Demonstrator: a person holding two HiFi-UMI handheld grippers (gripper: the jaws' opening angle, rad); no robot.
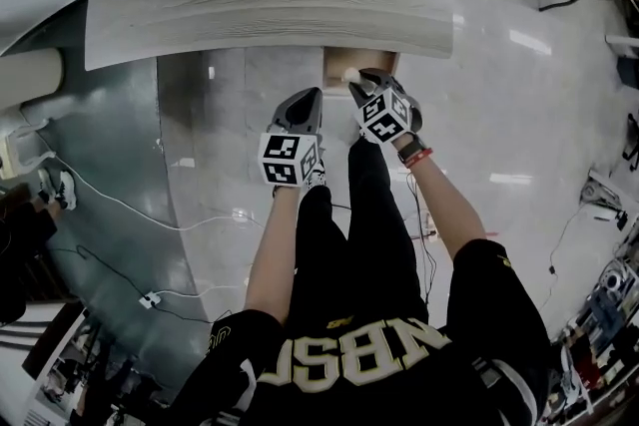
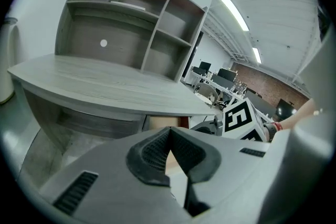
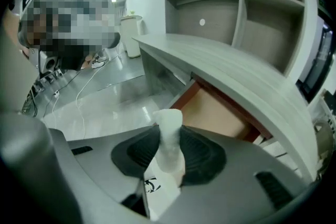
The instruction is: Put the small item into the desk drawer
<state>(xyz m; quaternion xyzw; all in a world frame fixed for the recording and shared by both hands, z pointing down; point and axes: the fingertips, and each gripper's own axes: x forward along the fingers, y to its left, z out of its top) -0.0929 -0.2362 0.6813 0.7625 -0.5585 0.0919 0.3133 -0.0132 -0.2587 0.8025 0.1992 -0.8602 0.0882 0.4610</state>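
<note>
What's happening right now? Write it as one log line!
right gripper: shut on bottle | bottle: near open drawer | left gripper: shut, empty

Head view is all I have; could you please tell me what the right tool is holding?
Observer: The right tool is clamped on a small white item, which stands upright in its grip.
Operator: Thank you. Is anything in the drawer?
Observer: The part of the drawer floor that shows is bare.
Operator: And the left tool?
Observer: It is shut, with nothing in it.
</note>
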